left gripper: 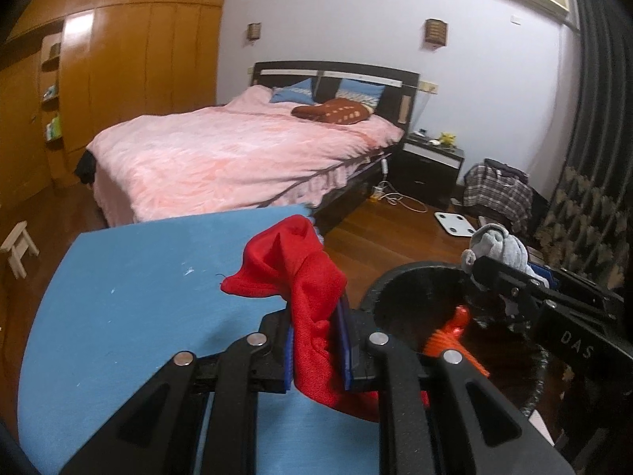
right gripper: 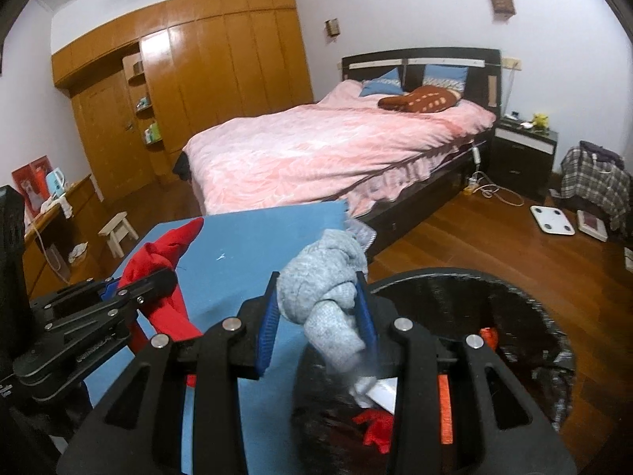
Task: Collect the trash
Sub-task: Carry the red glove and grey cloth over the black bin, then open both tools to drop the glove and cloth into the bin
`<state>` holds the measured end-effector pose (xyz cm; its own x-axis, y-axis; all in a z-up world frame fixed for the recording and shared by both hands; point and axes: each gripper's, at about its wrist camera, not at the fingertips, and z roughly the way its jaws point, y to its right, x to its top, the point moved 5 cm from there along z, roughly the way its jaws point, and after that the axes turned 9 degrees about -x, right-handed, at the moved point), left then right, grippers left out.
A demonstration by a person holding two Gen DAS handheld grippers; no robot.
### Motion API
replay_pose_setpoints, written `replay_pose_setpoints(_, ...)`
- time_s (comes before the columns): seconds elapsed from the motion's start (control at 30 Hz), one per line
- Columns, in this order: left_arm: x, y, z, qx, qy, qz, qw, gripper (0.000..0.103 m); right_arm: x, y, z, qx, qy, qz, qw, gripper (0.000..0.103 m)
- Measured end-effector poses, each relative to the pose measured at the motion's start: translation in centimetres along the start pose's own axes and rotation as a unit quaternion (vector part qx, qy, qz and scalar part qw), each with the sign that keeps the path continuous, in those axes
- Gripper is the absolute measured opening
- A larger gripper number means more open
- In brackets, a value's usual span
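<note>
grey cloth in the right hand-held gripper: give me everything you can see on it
The grey cloth is a soft, knit-looking heathered fabric, bunched into a knotted wad. The right hand-held gripper is shut on it, the blue pads pressing its sides, with a lobe bulging above and a tail hanging below. It is held in the air at the near rim of the black trash bin, beside the blue table. Only the pads touch it. The left wrist view shows it over the bin's far side.

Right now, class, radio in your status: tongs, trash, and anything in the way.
Left tongs shut on crumpled red cloth. Right tongs shut on balled grey sock. Round black bin open beside blue table; path unobstructed.
</note>
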<state>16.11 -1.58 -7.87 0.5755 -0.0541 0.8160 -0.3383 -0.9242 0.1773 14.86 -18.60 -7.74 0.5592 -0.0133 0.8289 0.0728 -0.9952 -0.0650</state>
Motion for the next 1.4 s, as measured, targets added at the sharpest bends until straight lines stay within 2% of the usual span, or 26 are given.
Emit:
replay_pose_setpoints(0.37,0.5,6.6,0.6,-0.041,0.003,0.045,0.9982,0.017,-1.0,6.1,-2.5,-0.042,0.014,0.021,0.999,0.035)
replay_pose_setpoints(0.83,0.0,13.3,4.8,-0.099,-0.019,0.086,0.9912,0.017,-3.2,13.2,-3.5,-0.100,0.009,0.053,0.994,0.035)
replay_pose_setpoints(1.1,-1.0,14.9,8.0,-0.121,-0.040,0.097,0.9872,0.017,-4.8,15.8,-2.4,-0.119,-0.007,0.056,0.991,0.035)
replay_pose_setpoints(1.4,-1.7,15.0,11.9,-0.127,-0.066,0.103,0.9843,0.017,-5.5,16.4,0.5,-0.113,-0.024,0.052,0.992,0.035)
